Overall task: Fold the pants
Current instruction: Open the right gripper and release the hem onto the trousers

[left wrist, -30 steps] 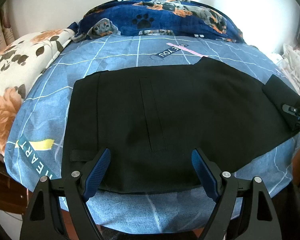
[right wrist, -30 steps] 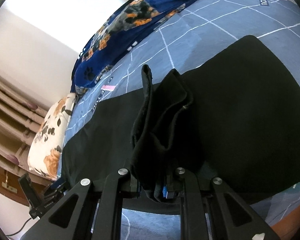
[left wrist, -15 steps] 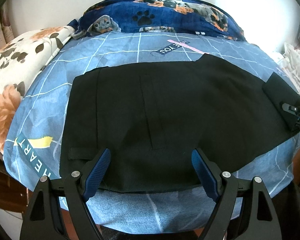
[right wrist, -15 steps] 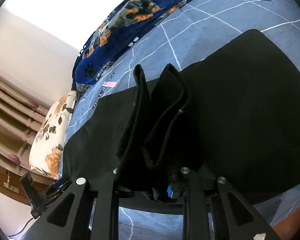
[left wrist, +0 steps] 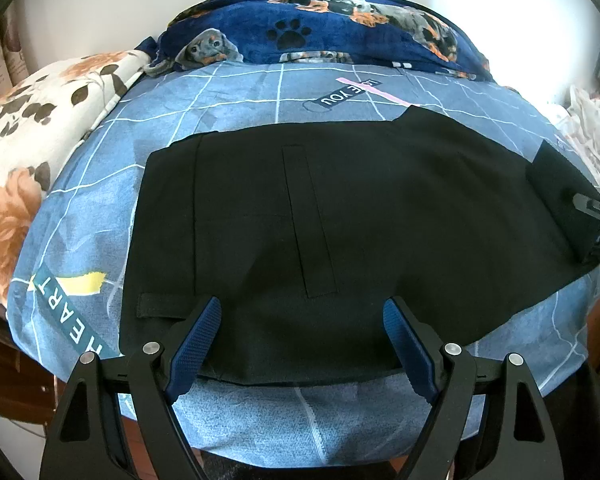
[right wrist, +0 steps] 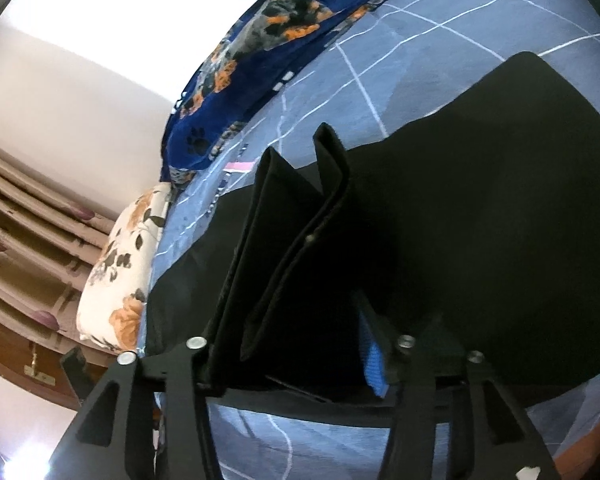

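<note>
Blue grid-patterned bedding (left wrist: 236,116) covers the bed, and the black pants (left wrist: 340,232) lie spread flat across its middle, serving as the landmark for everything else. Beyond the pants, against the white wall, a navy blanket printed with dogs and paw marks (left wrist: 320,36) is bunched up, and off their left end rests a cream pillow with orange flowers (left wrist: 32,128). The left gripper (left wrist: 302,336) hovers over the near edge of the pants with its blue-padded fingers (left wrist: 198,344) spread wide apart, gripping nothing. At the right end of the pants, the right gripper (right wrist: 296,344) has its fingers parted, with a raised fold of the black cloth (right wrist: 300,240) standing up between them; a blue pad (right wrist: 374,364) shows beside the fabric, though whether the fingers actually press the cloth cannot be told. Striped curtains (right wrist: 28,240) hang past the pillow.
</note>
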`<state>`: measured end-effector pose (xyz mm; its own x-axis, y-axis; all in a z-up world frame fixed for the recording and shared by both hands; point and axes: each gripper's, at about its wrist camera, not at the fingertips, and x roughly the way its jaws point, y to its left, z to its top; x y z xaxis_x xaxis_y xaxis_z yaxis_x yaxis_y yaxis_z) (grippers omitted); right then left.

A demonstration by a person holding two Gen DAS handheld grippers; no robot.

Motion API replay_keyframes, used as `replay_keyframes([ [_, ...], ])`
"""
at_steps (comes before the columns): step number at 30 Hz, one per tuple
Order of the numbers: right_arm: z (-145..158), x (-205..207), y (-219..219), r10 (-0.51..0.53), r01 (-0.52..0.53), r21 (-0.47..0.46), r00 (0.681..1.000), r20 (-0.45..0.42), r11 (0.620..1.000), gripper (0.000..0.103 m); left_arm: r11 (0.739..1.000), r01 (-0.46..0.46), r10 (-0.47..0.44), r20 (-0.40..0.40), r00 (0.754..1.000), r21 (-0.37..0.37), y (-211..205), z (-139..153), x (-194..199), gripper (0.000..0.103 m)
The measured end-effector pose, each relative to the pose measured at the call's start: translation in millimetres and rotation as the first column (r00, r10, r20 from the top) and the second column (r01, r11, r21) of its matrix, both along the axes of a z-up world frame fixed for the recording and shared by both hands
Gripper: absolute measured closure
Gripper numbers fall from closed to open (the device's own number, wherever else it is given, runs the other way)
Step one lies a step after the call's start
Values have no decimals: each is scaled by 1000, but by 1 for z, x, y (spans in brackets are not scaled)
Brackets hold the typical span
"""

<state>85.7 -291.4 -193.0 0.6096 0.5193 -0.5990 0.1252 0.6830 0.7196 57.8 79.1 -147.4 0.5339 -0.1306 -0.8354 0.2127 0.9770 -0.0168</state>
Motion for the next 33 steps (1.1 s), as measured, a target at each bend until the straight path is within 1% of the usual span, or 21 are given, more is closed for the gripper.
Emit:
replay_keyframes([
  [3,1,-1,1,9,-9,16,1000,15,1000,45,1000,0,0,-1,1000,0,0,0,0,20],
  [5,1,-1,0,14,-16,50,1000,28,999,40,1000,1,-1,-1,1000,2,-1,0,0,20],
  [9,0,-2,0,34,-41,141,998,54,989,40,1000,3,-2,-1,1000,6,-1,0,0,20],
  [13,1,-2,-5,31,-43,190,997,64,981,40,1000,5,-5,-1,1000,13,0,0,0,20],
  [15,5,-3,-19,2,-19,226,997,77,974,40,1000,3,-3,2,1000,9,2,1,-1,20],
  [17,9,-5,-41,-55,32,247,995,86,969,40,1000,2,-2,4,1000,6,1,1,-1,20],
  [18,12,-7,-61,-101,75,257,991,90,963,40,1000,1,-1,5,1000,3,2,2,-1,20],
  [19,13,-8,-76,-138,110,260,986,90,959,42,1000,0,0,6,1000,0,3,2,0,20],
  [21,12,-12,-106,-201,177,243,977,77,954,53,1000,-2,2,7,1000,-3,3,3,0,20],
  [22,10,-13,-117,-218,197,235,973,68,952,64,1000,-1,1,6,1000,-2,3,3,0,20],
  [23,8,-13,-124,-229,210,228,971,62,951,70,1000,-1,1,5,1000,0,3,3,0,20],
  [26,1,-9,-144,-250,240,173,968,36,955,77,1000,-2,2,-4,1000,8,0,2,0,20],
  [28,-3,-4,-149,-245,237,158,969,29,958,79,1000,-3,3,-7,1000,19,-2,2,-1,20],
  [29,-5,1,-150,-238,234,130,971,20,964,79,1000,-2,2,-8,1000,23,-4,1,-1,20],
  [31,-10,7,-154,-220,217,103,976,9,971,80,1000,2,-1,-12,1000,30,-5,0,-2,20],
  [32,-13,11,-157,-216,216,79,976,-6,973,87,999,3,-2,-14,1000,33,-7,-1,-1,20],
  [33,-22,15,-160,-224,227,43,973,-55,973,91,999,3,-3,-15,1000,37,-8,-2,-1,20],
])
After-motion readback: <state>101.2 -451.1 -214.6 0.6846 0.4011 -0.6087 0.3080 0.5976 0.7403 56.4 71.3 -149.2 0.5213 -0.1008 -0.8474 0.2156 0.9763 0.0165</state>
